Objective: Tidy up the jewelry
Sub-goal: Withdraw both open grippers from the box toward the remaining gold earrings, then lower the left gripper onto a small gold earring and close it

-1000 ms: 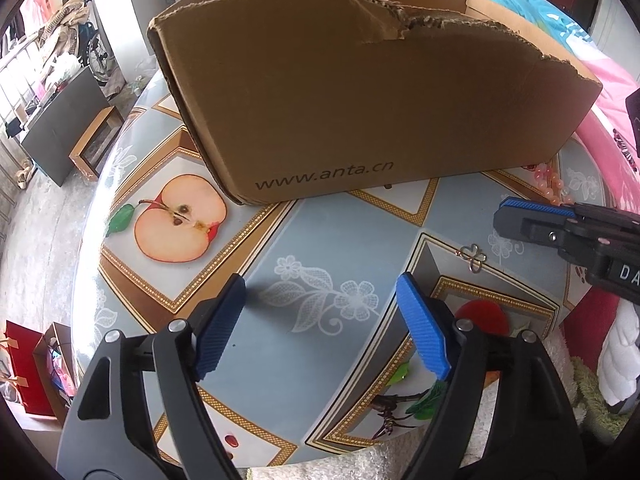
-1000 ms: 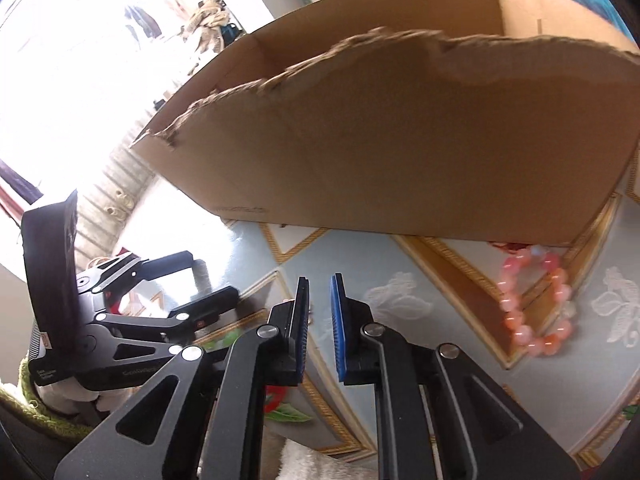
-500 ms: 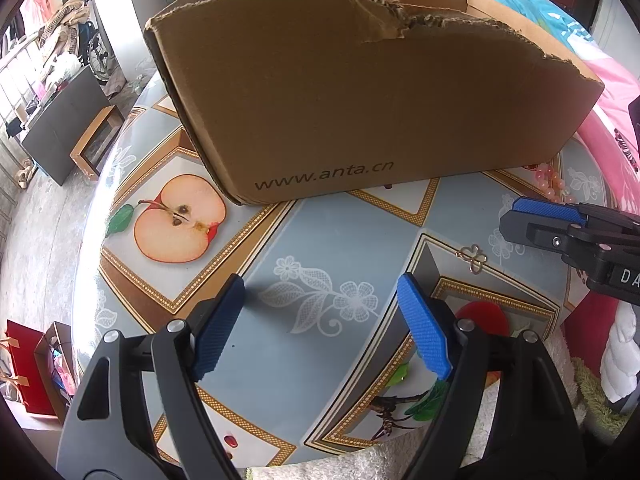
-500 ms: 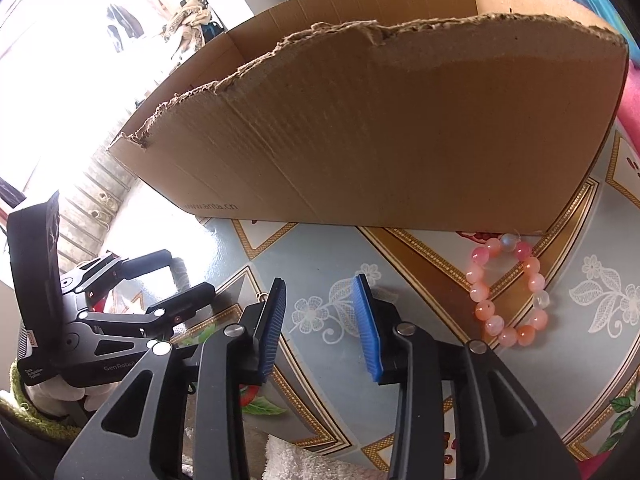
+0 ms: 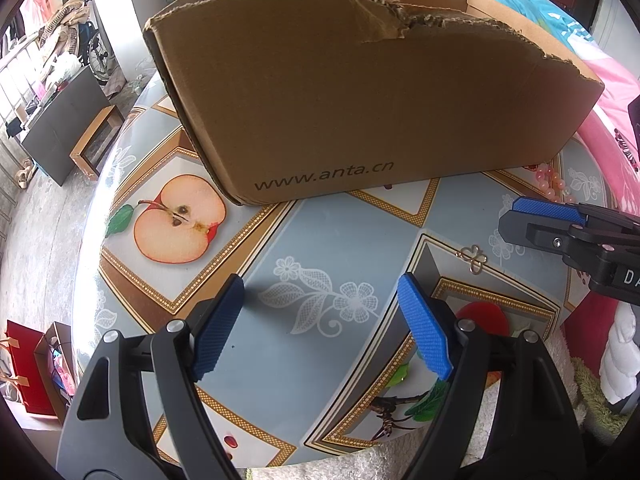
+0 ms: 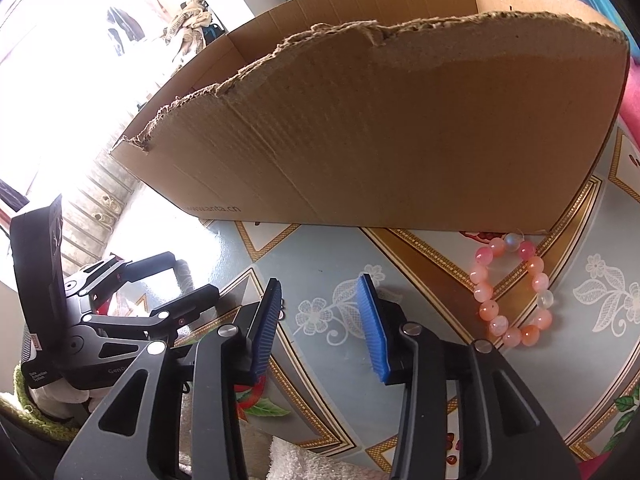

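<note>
In the left wrist view, the left gripper [image 5: 320, 320] fills the lower frame with its 2 blue pads set wide apart, nothing between them, above the patterned counter [image 5: 328, 240]. Upper centre, a torn cardboard box [image 5: 360, 112] stands on the counter and blocks the view behind it. Right of centre, a small gold clasp [image 5: 474, 258] lies on the counter. At the right edge, the right gripper [image 5: 532, 216] reaches in.

In the right wrist view, the right gripper [image 6: 320, 320] has just been opening; its pads stand partly apart and hold nothing. At the right, the pink bead bracelet [image 6: 514, 292] lies on the counter just beside the box's corner.
</note>
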Available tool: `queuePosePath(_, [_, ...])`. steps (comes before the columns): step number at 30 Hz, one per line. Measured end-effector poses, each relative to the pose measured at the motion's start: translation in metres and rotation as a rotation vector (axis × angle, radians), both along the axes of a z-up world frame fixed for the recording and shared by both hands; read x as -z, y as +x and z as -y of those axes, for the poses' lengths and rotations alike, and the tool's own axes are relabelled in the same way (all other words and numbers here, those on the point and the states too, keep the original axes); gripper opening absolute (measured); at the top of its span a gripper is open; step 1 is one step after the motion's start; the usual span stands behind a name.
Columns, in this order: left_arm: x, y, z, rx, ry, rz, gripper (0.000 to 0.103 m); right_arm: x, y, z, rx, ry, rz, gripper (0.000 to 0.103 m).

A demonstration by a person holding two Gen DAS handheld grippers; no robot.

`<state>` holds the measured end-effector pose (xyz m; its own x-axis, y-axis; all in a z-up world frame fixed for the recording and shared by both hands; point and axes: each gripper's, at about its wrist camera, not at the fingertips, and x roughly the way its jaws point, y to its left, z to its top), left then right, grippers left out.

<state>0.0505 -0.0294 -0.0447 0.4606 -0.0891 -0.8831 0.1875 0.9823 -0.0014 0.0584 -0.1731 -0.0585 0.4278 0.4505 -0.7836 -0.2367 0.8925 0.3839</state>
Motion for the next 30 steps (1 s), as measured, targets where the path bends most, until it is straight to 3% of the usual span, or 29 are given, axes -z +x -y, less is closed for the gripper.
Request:
queuePosePath(20, [0.002,0.001,-0.002,0.002,-0.002,0.004,0.079,0.001,0.000,-0.003,-0.001,0.015,0.004,0.044])
queuePosePath(23, [0.001,-0.003,-0.006,0.007,-0.053,0.018,0.079,0.002,0.001,0.000,0.006,0.039,-0.004,0.044])
queuePosePath(30, [-0.013,-0.021,0.007,0.166,-0.190,0.086,0.055,0.006,0.002,0.008,0.039,0.118,-0.016,0.044])
